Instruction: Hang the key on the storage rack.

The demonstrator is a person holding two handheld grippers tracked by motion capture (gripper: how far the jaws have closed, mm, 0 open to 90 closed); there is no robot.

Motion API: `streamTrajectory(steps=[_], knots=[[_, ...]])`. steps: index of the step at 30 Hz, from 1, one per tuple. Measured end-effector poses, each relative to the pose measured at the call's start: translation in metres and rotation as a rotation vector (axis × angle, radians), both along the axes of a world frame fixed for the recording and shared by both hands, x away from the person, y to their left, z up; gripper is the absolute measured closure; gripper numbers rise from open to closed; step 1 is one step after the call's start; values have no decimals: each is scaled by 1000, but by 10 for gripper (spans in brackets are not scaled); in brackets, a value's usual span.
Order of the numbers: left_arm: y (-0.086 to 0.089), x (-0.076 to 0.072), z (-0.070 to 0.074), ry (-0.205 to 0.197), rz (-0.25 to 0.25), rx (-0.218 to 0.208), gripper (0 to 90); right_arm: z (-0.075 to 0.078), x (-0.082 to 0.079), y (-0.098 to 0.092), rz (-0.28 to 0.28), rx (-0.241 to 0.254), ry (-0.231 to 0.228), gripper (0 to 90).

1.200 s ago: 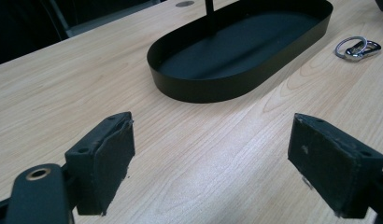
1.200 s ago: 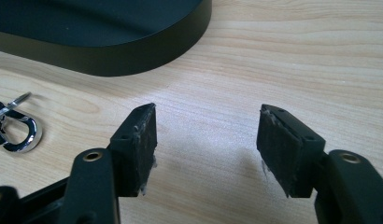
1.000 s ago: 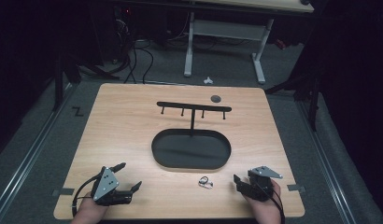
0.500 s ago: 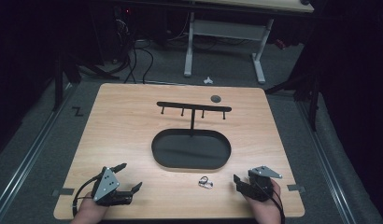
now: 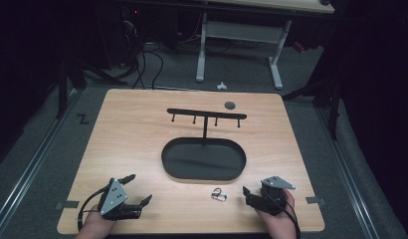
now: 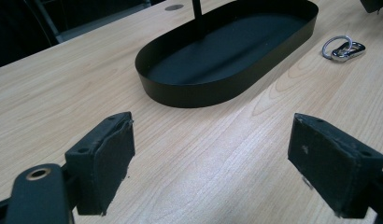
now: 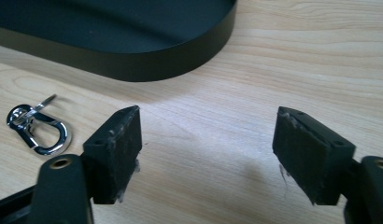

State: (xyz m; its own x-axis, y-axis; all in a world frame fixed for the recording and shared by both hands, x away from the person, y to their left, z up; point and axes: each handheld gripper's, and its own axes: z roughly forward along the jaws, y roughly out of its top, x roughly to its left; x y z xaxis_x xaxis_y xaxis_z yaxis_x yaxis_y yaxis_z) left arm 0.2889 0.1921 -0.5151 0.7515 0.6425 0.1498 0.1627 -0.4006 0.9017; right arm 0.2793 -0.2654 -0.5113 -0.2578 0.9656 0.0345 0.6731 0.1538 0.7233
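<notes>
On the near side of the black oval tray (image 5: 204,160), seen from the high view, I have the small metal carabiner clip (image 5: 219,194) lying flat on the wooden table (image 5: 137,129), just in front of the tray's near rim. My right gripper (image 5: 248,193) sits just right of the clip, clear of it, and its jaws have just been opening with nothing between them. My left gripper (image 5: 137,188) rests well left of the clip, off the tray's near-left curve, jaws spread and empty.

In the left gripper view, the pads (image 6: 105,161) stand wide apart over bare wood; the tray (image 6: 227,88) lies ahead and the clip (image 6: 343,47) beyond its right end.

In the right gripper view, the jaws are spread wide, the clip (image 7: 38,128) lying left of the left pad (image 7: 116,151), outside the gap. I judge the risk is a miss: closing from here would catch nothing, and a careless sideways approach could nudge the flat, slippery clip against the tray wall, where the pads can't get under it.
</notes>
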Motion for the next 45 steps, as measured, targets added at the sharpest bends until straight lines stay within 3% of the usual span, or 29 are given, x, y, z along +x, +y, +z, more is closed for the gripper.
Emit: streamTrajectory(steps=[7, 15, 22, 30, 36, 45], knots=[[-1, 0, 0, 3, -4, 6, 152, -1, 1, 10, 18, -22, 21, 204], [0, 0, 0, 3, -5, 7, 152, 2, 1, 11, 9, -5, 26, 184], [1, 0, 0, 3, -6, 5, 152, 6, 4, 12, 32, 1, 88, 204], [1, 0, 0, 0, -7, 7, 152, 14, 11, 21, 130, -44, 138, 247], [1, -1, 1, -4, -12, 13, 152, 14, 12, 22, 153, -81, 164, 266], [2, -2, 1, -8, -14, 10, 152, 16, 12, 21, 195, -179, 259, 271]])
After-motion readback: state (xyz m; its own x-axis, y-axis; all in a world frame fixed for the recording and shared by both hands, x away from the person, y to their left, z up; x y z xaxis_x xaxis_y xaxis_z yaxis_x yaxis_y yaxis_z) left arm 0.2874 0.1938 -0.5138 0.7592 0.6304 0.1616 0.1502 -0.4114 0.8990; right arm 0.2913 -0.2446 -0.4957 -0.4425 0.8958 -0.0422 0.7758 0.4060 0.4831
